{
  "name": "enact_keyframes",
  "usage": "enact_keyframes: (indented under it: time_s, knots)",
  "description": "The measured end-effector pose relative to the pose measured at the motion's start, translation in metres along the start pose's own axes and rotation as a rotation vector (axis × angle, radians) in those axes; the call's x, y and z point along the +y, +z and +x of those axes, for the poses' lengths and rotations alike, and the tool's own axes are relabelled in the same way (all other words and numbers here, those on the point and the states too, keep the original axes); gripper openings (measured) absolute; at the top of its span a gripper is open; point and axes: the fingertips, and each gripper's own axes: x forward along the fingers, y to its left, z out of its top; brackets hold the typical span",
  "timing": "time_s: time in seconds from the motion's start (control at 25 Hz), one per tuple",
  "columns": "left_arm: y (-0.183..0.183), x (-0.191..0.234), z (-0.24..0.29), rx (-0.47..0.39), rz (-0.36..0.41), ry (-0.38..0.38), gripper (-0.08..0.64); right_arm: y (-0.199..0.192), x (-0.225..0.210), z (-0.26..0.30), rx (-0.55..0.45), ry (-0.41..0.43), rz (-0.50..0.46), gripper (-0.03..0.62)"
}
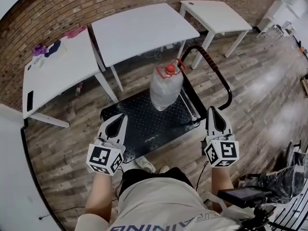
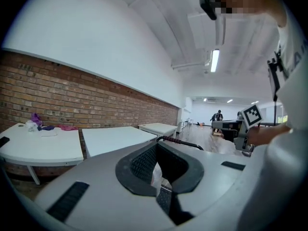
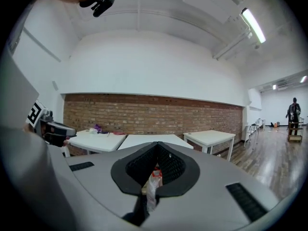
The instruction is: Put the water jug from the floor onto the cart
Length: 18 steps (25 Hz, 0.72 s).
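The jug (image 1: 166, 88) stands upright and unheld on the cart (image 1: 139, 126). The left gripper (image 1: 123, 117) and right gripper (image 1: 212, 109) are clenched on nothing, well clear. A jolt to the cart could topple it.

We count three white tables here: left table (image 1: 57, 76), middle table (image 1: 142, 30), right table (image 1: 214, 14). One water jug (image 1: 166, 88), one cart (image 1: 139, 121), and two grippers, left gripper (image 1: 120, 118) and right gripper (image 1: 215, 110). On the left table we see one dark phone-like slab (image 1: 30, 101) and three cloth bits (image 1: 53, 47). One person (image 3: 293, 110) far off.
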Motion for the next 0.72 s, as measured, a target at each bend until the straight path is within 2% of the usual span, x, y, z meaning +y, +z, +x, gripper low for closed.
enact_keyframes:
  time_s: [0.16, 0.4, 0.72]
  knots:
    - [0.003, -0.039, -0.016, -0.009, 0.007, -0.005, 0.0, -0.001, -0.015, -0.04, -0.011, -0.006, 0.005, 0.005]
    - [0.005, -0.094, -0.037, 0.016, 0.009, -0.028, 0.0, 0.009, -0.024, -0.089, -0.041, 0.031, 0.012, 0.003]
    - [0.009, -0.11, -0.055, -0.019, 0.03, -0.05, 0.0, 0.011, -0.013, -0.121, -0.043, 0.032, -0.039, 0.002]
